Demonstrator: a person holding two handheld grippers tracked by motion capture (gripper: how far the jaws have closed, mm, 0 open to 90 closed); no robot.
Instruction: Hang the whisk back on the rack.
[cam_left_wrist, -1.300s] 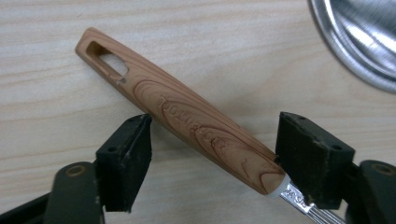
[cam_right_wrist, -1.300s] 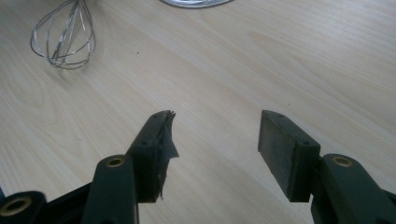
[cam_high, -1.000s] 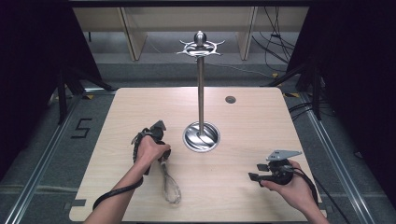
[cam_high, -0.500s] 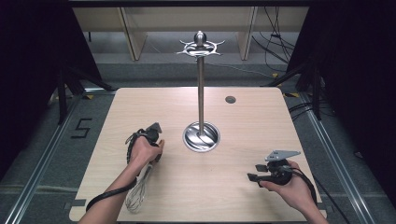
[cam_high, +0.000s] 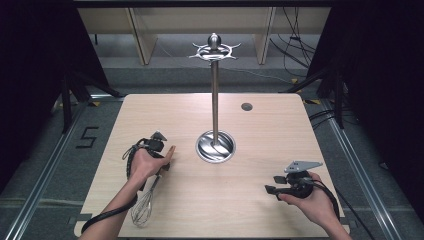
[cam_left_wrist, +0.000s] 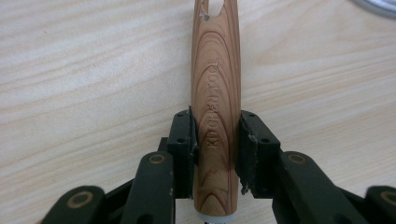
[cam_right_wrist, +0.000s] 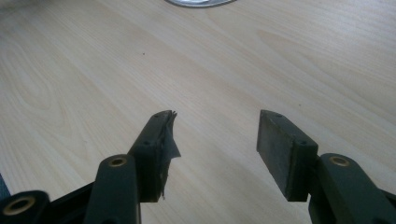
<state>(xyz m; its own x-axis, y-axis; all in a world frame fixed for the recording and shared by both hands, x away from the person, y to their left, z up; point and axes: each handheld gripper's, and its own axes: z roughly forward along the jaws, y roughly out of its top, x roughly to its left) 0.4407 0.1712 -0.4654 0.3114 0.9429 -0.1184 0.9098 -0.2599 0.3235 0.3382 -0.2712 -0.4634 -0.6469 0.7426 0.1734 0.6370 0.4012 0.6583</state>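
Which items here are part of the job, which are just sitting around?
In play:
- whisk, wooden handle clamped in the left gripper
- utensil stand, hooks on top, likely the target

Idle:
- right gripper, open, nothing between its jaws
- dark round spot on the table
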